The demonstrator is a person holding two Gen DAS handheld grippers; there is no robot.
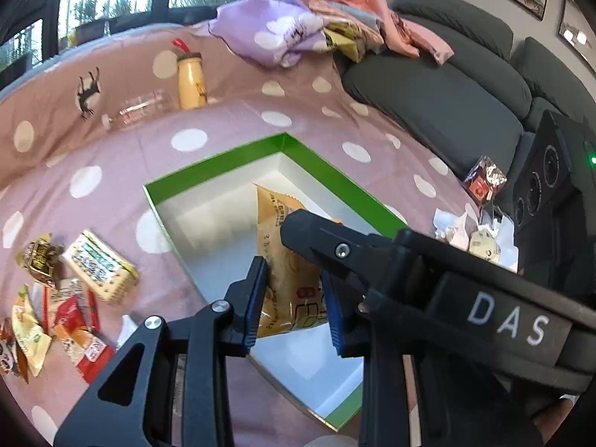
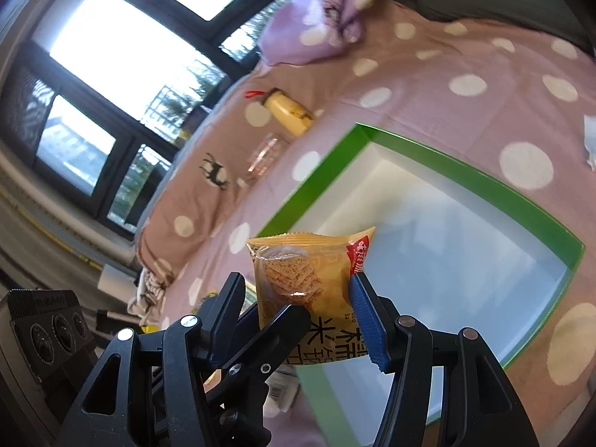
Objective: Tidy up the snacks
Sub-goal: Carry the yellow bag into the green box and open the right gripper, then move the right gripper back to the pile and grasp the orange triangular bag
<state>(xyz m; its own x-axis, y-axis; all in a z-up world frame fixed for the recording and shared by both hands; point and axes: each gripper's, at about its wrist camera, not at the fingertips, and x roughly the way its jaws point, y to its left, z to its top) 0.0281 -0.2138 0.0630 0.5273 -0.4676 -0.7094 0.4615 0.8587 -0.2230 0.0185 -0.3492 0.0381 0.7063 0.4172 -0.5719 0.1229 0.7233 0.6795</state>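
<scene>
The packet [image 1: 287, 268] is a small orange-yellow pillow pack with crimped ends, a clear window that shows ridged golden rice crackers, a red corner label and dark Chinese lettering; in the right wrist view [image 2: 309, 290] it stands upright with the crimped top edge uppermost.

The left hand-held gripper [image 1: 292, 298] points down and forward over the box [image 1: 335, 171], its two blue-padded fingers [image 1: 257, 298] closed against the packet's two sides. The right hand-held gripper [image 2: 298, 313] comes in from the other side, tilted, with its fingers apart on either side of the same packet; its right blue pad [image 2: 367, 320] touches the packet's edge, the left pad stands a little off it, so whether it bears any grip I cannot tell. One finger of each gripper crosses into the other's view in front of the packet.

The packet hangs above the box, over its white floor near the middle, clear of the green rim [image 2: 484, 186]. The box lies open on a pink polka-dot cloth [image 1: 223, 119]. Left of the box lies a heap of other snacks [image 1: 70, 290]; beyond the box stand a yellow bottle [image 1: 190, 82] and a clear one on its side [image 1: 138, 111]. To the box's right are crumpled wrappers [image 1: 473, 231].
</scene>
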